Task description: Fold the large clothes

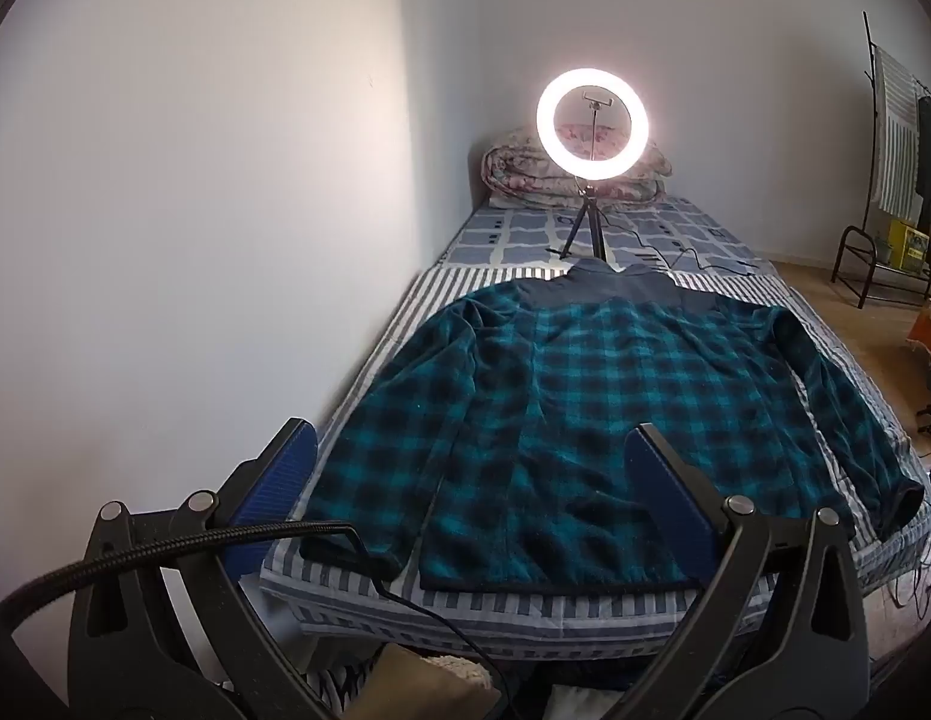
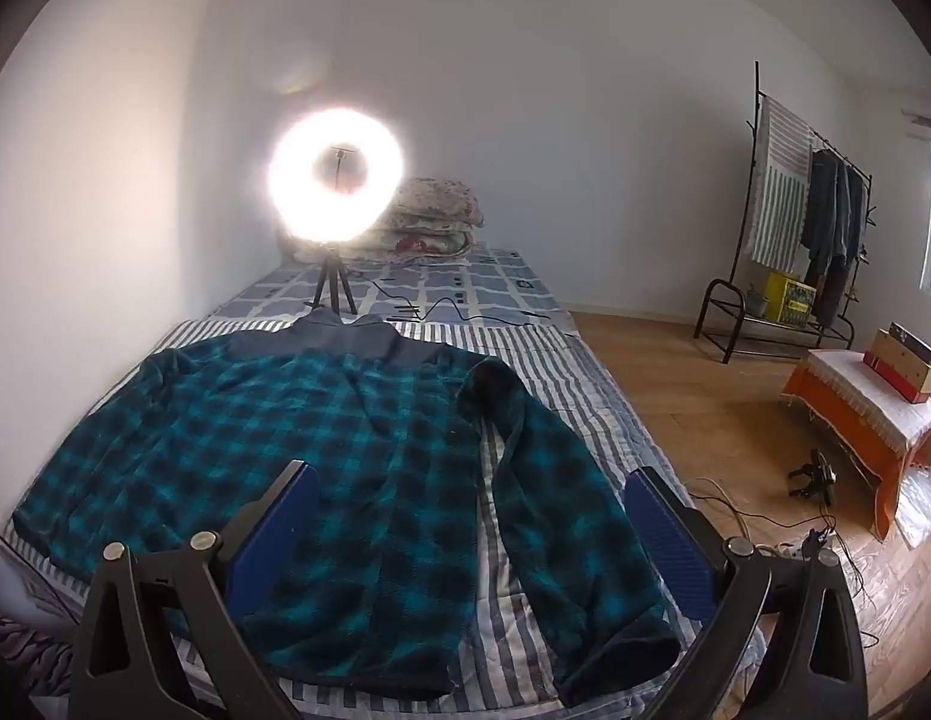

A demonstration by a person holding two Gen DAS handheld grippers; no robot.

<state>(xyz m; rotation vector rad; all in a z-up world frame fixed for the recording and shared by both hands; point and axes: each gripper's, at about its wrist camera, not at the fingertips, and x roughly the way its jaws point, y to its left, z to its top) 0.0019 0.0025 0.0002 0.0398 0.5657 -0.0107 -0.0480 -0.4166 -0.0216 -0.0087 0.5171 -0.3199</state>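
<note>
A teal and black plaid jacket [image 1: 585,432] lies spread flat on the striped bed [image 1: 525,606], its dark collar toward the lit ring light [image 1: 592,123] standing farther up the bed, its hem at the near edge. The left claw [image 1: 471,468] and the right claw [image 2: 471,498] both hover above the jacket's hem end, jaws spread wide, gripping nothing. The jacket's 2 sleeves lie alongside its body.

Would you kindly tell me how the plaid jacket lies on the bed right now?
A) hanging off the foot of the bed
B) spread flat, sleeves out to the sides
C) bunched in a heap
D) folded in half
B: the plaid jacket lies spread flat on the striped bed, collar toward the ring light, with no fold made.
</note>
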